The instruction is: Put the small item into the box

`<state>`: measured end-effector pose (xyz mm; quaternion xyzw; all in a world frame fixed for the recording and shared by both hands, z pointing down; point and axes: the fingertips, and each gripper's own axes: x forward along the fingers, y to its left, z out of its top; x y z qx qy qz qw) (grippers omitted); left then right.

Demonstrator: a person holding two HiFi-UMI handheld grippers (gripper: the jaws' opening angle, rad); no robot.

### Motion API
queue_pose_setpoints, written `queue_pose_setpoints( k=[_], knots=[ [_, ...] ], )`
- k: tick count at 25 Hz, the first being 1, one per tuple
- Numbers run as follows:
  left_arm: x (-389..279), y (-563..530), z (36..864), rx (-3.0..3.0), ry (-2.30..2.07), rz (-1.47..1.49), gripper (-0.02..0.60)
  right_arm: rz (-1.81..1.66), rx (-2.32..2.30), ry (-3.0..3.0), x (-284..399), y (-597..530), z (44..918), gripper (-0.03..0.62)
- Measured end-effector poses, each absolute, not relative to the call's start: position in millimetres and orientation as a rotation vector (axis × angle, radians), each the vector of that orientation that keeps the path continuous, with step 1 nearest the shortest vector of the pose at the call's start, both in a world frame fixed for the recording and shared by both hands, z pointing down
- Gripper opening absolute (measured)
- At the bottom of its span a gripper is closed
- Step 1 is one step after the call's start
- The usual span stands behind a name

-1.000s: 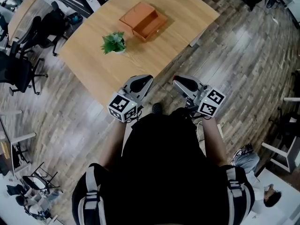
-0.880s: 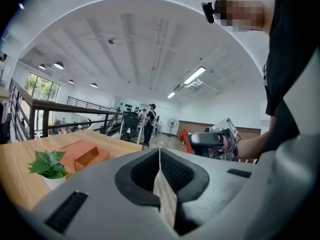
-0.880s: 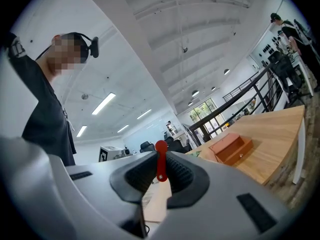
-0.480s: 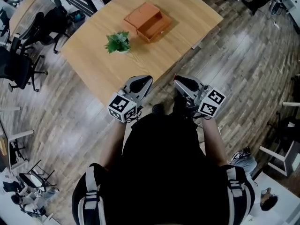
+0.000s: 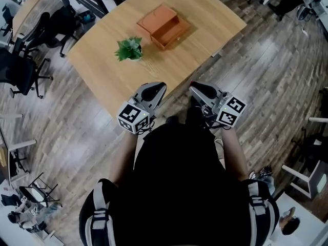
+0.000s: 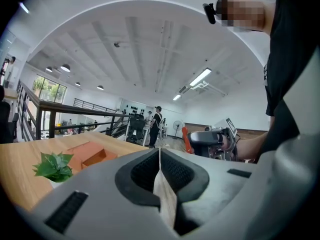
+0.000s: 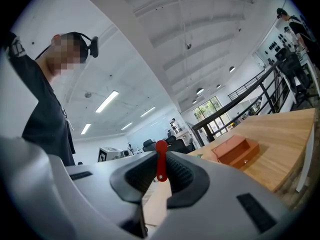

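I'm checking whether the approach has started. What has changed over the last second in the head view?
The table, with box and plant, has drifted slightly rightward in view as the person shifts. Nothing taken or released: right tongs grip the small red item, left tongs shut, empty.

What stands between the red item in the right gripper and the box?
Nothing visible. The right gripper holds the red item near the edge of the table; only bare wood lies before the box. The plant stands left of that path.
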<state>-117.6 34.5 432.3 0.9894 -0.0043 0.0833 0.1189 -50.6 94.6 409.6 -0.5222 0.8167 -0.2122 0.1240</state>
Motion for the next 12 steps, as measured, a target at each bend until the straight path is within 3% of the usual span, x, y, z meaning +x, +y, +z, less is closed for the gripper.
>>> queue_pose_setpoints(
  k=[12],
  knots=[
    [-78, 19, 431, 2.884, -0.08, 0.27, 0.031, -0.646, -1.454, 2.41, -4, 71, 411, 0.064]
  ],
)
